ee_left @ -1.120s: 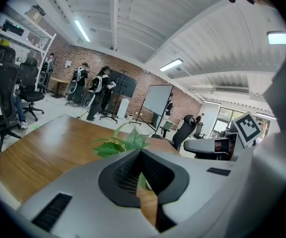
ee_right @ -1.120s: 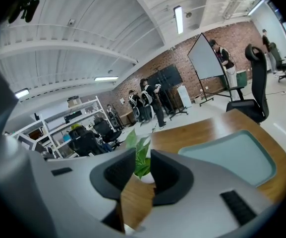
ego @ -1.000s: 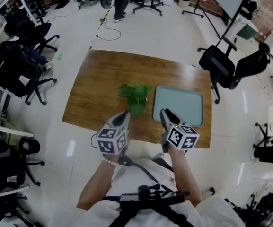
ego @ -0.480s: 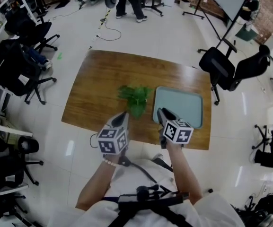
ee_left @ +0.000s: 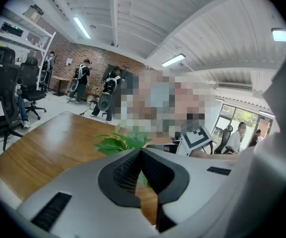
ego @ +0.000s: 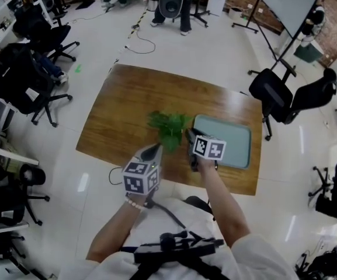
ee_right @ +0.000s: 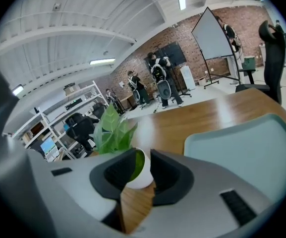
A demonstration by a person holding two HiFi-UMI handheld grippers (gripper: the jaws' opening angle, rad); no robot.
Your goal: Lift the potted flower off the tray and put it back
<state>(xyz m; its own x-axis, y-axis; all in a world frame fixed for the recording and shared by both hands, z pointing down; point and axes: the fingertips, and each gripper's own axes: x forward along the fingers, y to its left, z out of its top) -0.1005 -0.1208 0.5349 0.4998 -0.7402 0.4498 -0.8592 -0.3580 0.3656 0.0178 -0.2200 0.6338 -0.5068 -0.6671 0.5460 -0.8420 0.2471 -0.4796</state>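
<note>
Currently, right gripper (ee_right: 143, 152): spread to a moderate width, gripping nothing; aimed forward and downward over the near part of the table.
In the jaw gap: the small white round pot (ee_right: 142, 179) of the green broad-leaved potted flower (ee_right: 112, 130); framed squarely between the two dark pads, apparently pressed by neither, though very close to the right one.
Direction to target: straight ahead along the jaw line and slightly below; no sideways correction judged necessary.
Pot axis: upright; leaves rising above the jaws and leaning a little to the left in the right gripper view.
Pot location: on the bare brown wooden table (ego: 121, 107), just beside the left rim of the pale teal rounded-corner rectangular tray (ego: 233, 137); not on the tray.
Tray direction: to the right of the pot and of the right gripper; nothing on it.
Left gripper (ee_left: 141, 151): closed tip to tip, nothing held; kept back near the table edge, left of the plant.
Nearer hand: right, by a clear margin in the head view.
Task stage (judged): pot off the tray, return leg pending; grasp required first.
Next move (judged): advance until both pads flank the pot wall, close, raise, carry rightward across the tray rim, set down.
Risk (judged): tipping of the pot if gripped too low on the rounded wall.
</note>
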